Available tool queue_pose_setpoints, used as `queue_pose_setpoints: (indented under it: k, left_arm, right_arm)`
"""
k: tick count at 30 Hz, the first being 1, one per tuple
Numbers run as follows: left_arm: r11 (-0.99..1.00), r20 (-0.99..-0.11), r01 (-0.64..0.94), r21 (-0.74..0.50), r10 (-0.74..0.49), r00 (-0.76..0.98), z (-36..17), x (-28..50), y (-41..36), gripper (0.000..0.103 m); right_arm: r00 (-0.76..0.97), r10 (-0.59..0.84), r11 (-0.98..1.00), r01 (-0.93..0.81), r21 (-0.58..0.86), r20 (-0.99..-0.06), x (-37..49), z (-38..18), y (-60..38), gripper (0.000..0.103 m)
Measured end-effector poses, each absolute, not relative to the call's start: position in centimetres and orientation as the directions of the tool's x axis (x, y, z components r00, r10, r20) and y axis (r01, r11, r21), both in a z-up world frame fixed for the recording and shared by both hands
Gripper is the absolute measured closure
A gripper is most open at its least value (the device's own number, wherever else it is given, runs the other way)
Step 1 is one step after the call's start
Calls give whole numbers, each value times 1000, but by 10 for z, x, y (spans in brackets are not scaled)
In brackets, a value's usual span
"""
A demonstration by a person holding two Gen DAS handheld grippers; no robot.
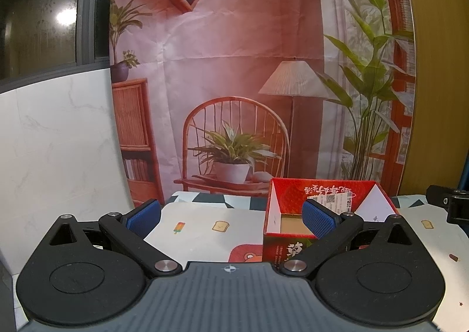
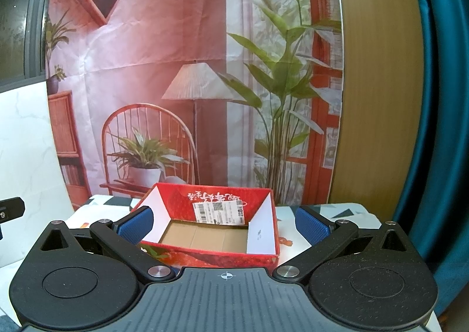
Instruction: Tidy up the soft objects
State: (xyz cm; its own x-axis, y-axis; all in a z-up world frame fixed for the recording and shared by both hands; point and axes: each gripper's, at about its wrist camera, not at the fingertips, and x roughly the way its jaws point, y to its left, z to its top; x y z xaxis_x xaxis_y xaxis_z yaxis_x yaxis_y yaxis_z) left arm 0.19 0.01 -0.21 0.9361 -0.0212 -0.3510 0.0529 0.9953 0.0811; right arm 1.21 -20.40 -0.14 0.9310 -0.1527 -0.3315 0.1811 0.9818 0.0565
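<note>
A red open-topped cardboard box (image 2: 265,197) with a brown floor and a white shipping label stands on the table; nothing shows inside it. It also shows in the left wrist view (image 1: 293,241), to the right of centre. My right gripper (image 2: 224,225) is open and empty, its blue pads either side of the box's near end. My left gripper (image 1: 231,219) is open and empty, to the left of the box, its right pad in front of the box's opening. No soft object is in view.
The table carries a pale cloth (image 1: 199,214) with small printed pictures. A printed room backdrop (image 1: 234,68) hangs right behind the table. A white marble panel (image 1: 55,150) stands at the left, a wooden panel and blue curtain (image 2: 433,97) at the right.
</note>
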Motion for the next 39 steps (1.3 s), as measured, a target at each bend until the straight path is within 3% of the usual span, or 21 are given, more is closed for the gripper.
queue_pose_setpoints:
  k: [39]
  left_arm:
    - [995, -361, 60, 75, -29, 932, -3, 2, -1, 0]
  right_arm:
    - [928, -152, 982, 182, 58, -340, 13, -8, -203, 0]
